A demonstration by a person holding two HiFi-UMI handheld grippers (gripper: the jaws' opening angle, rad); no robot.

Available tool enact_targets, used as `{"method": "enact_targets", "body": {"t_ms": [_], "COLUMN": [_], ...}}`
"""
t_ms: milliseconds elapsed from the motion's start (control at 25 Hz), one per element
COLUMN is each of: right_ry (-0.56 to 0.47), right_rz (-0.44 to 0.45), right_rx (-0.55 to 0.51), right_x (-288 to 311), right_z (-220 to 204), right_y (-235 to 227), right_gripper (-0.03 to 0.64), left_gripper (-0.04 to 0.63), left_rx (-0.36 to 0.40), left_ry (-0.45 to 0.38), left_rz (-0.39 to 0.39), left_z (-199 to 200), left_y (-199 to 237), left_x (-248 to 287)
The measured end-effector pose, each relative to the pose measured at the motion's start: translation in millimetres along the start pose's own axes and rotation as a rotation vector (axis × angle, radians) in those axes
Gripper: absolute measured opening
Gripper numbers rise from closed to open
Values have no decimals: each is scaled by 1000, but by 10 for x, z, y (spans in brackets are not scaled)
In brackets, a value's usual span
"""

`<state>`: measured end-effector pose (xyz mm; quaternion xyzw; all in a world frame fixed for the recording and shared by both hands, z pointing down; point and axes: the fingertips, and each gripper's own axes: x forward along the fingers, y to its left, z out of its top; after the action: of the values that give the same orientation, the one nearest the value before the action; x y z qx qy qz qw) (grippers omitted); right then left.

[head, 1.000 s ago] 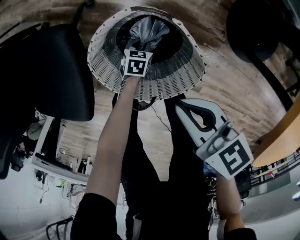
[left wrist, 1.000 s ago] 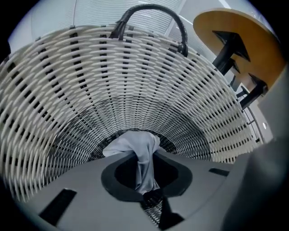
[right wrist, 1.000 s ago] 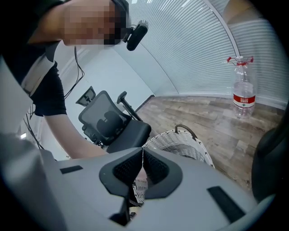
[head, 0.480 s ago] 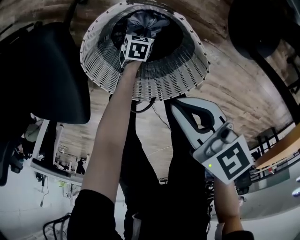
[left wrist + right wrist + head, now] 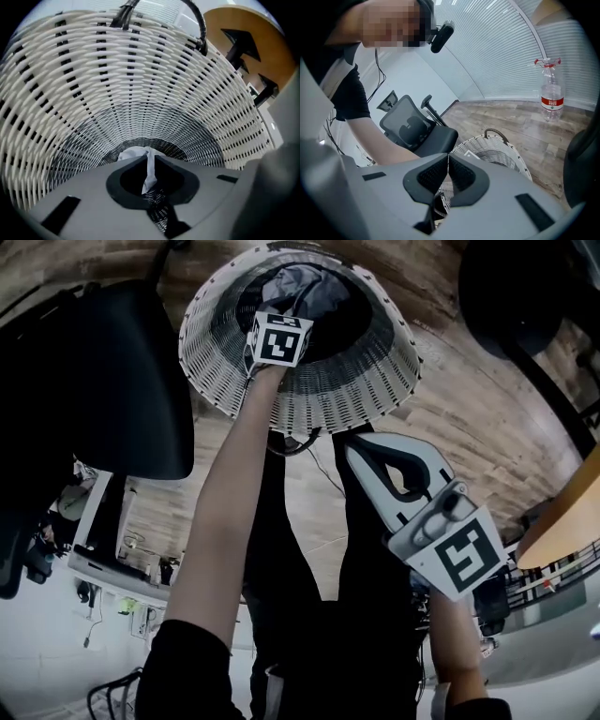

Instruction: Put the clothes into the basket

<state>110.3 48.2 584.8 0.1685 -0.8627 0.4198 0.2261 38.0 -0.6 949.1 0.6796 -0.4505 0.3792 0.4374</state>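
Clothes go into the white wicker basket (image 5: 367,381), and it fills the top of your head view, mouth open toward you, standing on the wood floor (image 5: 487,418) beside a black office chair (image 5: 103,381). Inside it lies the grey garment (image 5: 302,287), bunched in the dark lower part of the weave, well below the rim all round. Whether its bulk already rests on the bottom you cannot tell from here.

Your left gripper (image 5: 149,158) is the nearer one by far: it reaches down through the mouth and sits inside the basket walls, pointing steeply at the bottom. Its jaws are drawn narrow and pinch a thin pale fold of the garment, which runs up between the pads in line with the way the claw points; the rest of the cloth shows just past the tips, straight ahead and below.

Your right gripper (image 5: 448,164) hangs outside the basket on your side of the rim, well apart from the cloth, jaws pressed together with nothing between them.

So the relation that matters is simple: the garment lies directly beyond the left claw, inside the walls. Letting go there should leave it in the basket, with no sideways carry needed.
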Motion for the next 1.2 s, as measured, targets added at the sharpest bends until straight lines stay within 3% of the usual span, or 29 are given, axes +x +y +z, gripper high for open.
{"method": "enact_targets", "body": {"t_ms": [440,800,1200], "right_ry": [-36,-68,-90], "right_rz": [0,8,-55], "right_rx": [-38,-115,-199], "right_x": [-185,-445,-870], "right_z": [285,585,830], "right_y": [276,690,1143], "right_gripper": [17,17,17], "left_gripper": [44,15,12], "left_rx": [28,27,94], "left_ry": [-27,-6,-1], "left_rz": [-3,-17,-40], "left_z": [169,209,313], "left_y": [-95,-256,-434], "left_x": [-579,-1353,-2285]}}
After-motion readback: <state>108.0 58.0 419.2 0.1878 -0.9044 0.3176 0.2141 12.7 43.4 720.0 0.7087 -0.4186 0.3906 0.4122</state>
